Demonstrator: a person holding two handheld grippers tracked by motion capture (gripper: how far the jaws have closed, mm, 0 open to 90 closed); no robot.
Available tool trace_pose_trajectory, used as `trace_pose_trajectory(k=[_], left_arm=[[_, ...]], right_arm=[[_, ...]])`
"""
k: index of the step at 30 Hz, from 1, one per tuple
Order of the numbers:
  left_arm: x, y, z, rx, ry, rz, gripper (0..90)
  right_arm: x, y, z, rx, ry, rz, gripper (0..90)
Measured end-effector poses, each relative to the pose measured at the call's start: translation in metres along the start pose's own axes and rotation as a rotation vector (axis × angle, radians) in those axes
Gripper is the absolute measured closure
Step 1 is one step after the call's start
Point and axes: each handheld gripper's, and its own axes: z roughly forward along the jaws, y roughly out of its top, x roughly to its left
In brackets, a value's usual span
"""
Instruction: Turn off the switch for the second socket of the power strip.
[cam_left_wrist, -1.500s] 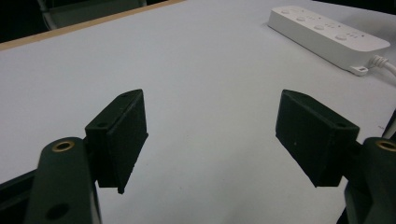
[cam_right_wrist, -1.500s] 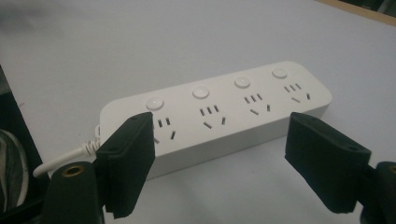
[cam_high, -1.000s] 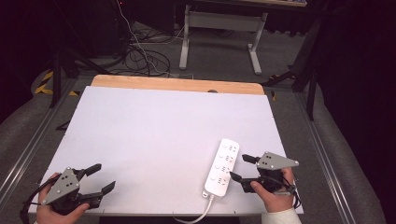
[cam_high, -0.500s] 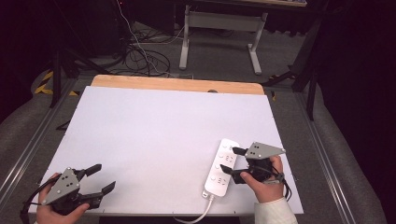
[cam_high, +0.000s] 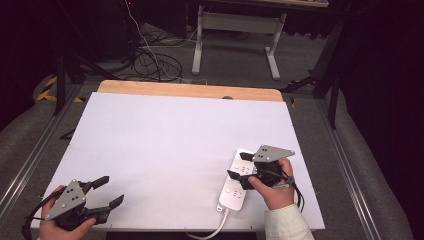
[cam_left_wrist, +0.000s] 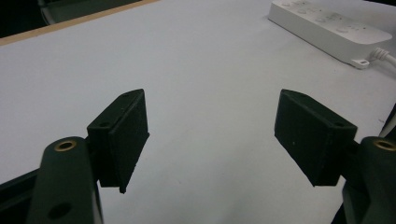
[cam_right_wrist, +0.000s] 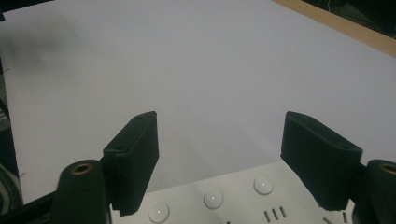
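Note:
A white power strip (cam_high: 233, 194) lies near the front right of the white table top (cam_high: 165, 135), its cord (cam_high: 212, 231) running off the front edge. My right gripper (cam_high: 237, 165) hovers over the strip's far half, open; its jaws have just closed a little, with nothing between the pads. In the right gripper view the strip's round buttons and sockets (cam_right_wrist: 212, 199) sit just below my open right gripper (cam_right_wrist: 219, 156). My left gripper (cam_high: 113, 190) rests at the front left corner, open and empty. The left gripper view has its pads (cam_left_wrist: 122, 133) wide apart, the strip (cam_left_wrist: 327, 28) far off.
A wooden strip (cam_high: 190, 91) borders the table's far edge. Metal rails run along both sides. Behind the table, a desk frame (cam_high: 235, 35) and loose cables (cam_high: 150, 60) stand on the dark floor.
My right gripper has moved left, from beside the power strip to above it. The left gripper has stayed put.

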Motion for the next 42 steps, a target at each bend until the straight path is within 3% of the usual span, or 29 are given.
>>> trace_pose_trajectory(k=[5,7,12,16,19,20,25,30,42], left_arm=[[0.001,0.0,0.0,-0.006,0.001,0.01,26.3],[0.0,0.0,0.0,-0.01,0.002,0.007,26.3],[0.001,0.0,0.0,-0.008,0.003,0.008,26.3],[0.0,0.0,0.0,-0.007,0.005,0.01,26.3],[0.001,0.0,0.0,-0.006,0.005,0.014,26.3],[0.001,0.0,0.0,-0.005,0.005,0.014,26.3],[0.001,0.0,0.0,0.003,0.005,0.009,26.3],[0.0,0.0,0.0,0.006,0.003,0.006,26.3],[0.0,0.0,0.0,0.007,0.005,0.006,26.3]], right_arm=[[-0.002,0.001,0.004,0.006,0.0,0.008,27.7],[-0.002,0.0,0.007,0.0,0.015,0.02,23.5],[0.0,0.0,0.011,-0.01,-0.015,0.039,19.6],[0.0,0.0,0.008,0.017,-0.006,0.028,46.4],[-0.001,0.0,0.006,0.043,0.004,0.011,54.7],[-0.001,-0.001,0.004,0.073,0.015,0.0,64.3],[0.0,-0.002,0.005,0.133,0.035,-0.041,90.0],[0.002,-0.004,0.011,0.189,0.032,-0.062,90.0],[-0.001,-0.012,0.025,0.243,0.009,-0.041,90.0]])
